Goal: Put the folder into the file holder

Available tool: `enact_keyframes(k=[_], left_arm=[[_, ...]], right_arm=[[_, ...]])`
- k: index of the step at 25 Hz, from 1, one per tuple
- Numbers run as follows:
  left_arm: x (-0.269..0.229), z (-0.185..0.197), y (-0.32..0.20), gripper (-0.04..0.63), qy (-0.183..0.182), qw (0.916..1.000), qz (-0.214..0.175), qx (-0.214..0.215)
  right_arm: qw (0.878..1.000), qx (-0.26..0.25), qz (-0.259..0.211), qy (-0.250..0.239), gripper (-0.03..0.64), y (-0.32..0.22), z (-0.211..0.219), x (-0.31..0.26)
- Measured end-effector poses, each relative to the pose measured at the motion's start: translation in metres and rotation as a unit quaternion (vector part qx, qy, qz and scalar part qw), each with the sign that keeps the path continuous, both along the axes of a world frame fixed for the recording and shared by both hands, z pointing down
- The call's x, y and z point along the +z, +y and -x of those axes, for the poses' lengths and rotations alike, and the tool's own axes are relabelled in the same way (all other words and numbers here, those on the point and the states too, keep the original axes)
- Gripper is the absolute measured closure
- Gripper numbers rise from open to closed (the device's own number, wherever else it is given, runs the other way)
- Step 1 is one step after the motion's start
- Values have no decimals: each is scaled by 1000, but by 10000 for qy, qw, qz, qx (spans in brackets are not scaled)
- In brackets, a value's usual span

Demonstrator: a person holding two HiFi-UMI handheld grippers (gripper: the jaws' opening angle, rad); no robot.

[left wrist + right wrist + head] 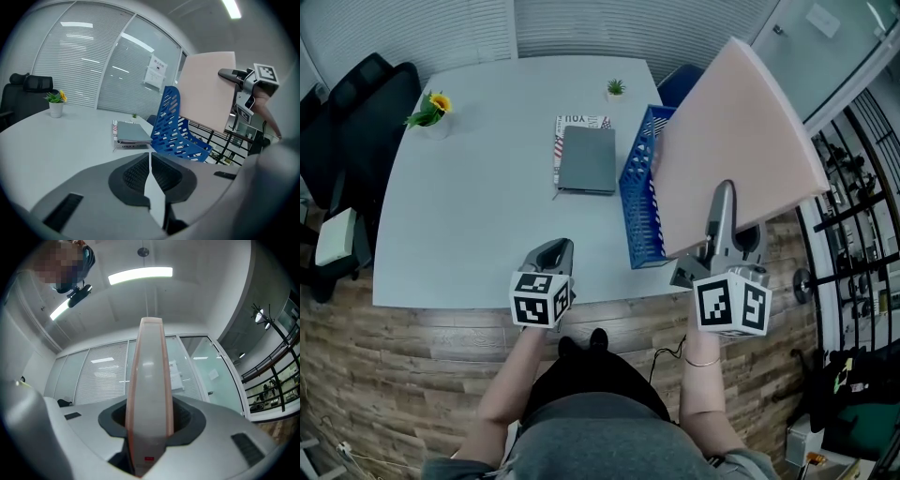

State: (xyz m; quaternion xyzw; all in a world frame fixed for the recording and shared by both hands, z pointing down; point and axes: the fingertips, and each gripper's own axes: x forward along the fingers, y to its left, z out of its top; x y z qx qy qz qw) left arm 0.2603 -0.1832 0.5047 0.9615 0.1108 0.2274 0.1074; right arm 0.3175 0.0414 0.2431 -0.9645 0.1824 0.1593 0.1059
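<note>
One folder [741, 141], pink, raised in the air and tilted, above and right of the holder [642, 202], not in it. Clamped at its lower edge between the fingers of the right gripper [724, 202]. Holder blue, at the right edge of the counter [469, 216], just beside a grey notebook [587, 159]. Left gripper [555, 251] low at the near edge, fingers together, holding nothing.

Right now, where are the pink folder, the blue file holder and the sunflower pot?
pink folder [741, 145]: head view, middle of its cover.
blue file holder [639, 192]: head view, its slotted side wall.
sunflower pot [434, 112]: head view, just below the bloom.
</note>
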Motion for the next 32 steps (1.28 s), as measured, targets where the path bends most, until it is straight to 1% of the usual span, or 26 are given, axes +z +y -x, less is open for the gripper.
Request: enact_keyframes(k=[2,13,19,24,32], left_arm=[[1,-2,-2,565,-11,10000,10,-35],[9,0,-15,565,-148,9996,-41,-232],[16,3,-21,565,-240,9992,-7,-331],[17,2,-22,565,-253,9991,-30,-330],[22,2,-25,565,-338,9988,-57,-351]], right_arm=[[10000,25,59,21,453,-2,-4,2],[9999,-16,53,111,453,-17,-17,19],[10000,-58,41,60,453,-24,-21,35],[10000,-25,40,41,451,-26,-25,45],[9990,90,431,48,449,-30,-25,63]])
